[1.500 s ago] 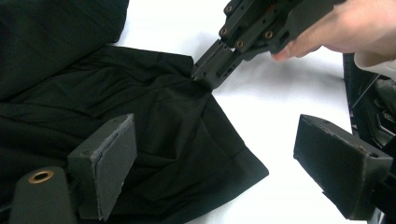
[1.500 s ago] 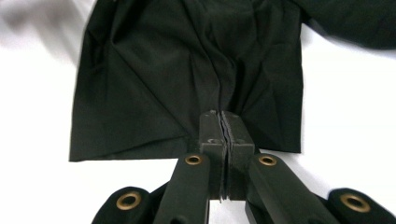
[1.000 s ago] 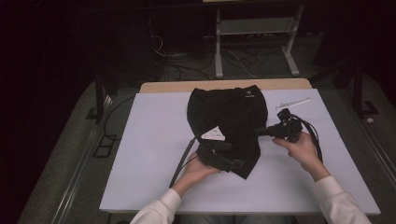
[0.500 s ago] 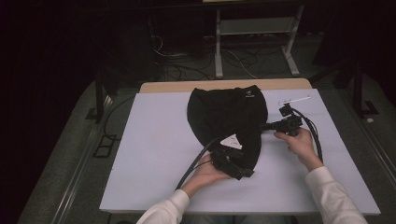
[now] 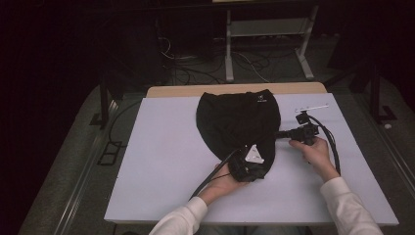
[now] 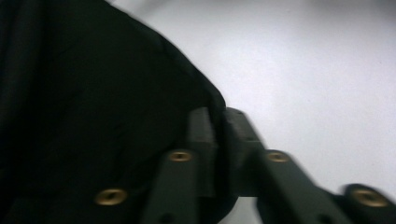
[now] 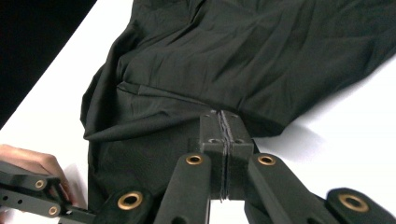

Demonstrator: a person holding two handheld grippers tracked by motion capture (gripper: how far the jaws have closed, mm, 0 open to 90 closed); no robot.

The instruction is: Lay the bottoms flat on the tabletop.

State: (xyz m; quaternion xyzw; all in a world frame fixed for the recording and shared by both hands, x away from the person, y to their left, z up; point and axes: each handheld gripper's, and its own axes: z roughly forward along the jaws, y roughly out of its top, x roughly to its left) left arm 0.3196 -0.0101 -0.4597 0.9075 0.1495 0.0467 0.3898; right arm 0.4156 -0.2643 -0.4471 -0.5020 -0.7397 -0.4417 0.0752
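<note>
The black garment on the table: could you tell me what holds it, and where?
Both grippers grip the black garment: left gripper at its near edge, right gripper at its right edge.

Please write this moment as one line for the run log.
left tool: just closed on black garment edge | right tool: shut on garment | garment: on white table

From where I stand, the white table (image 5: 161, 161) spreads before me with a wooden edge strip (image 5: 171, 91) at twelve o'clock, a pale metal frame (image 5: 266, 34) beyond it, tangled floor cables (image 5: 195, 61) toward eleven o'clock.
</note>
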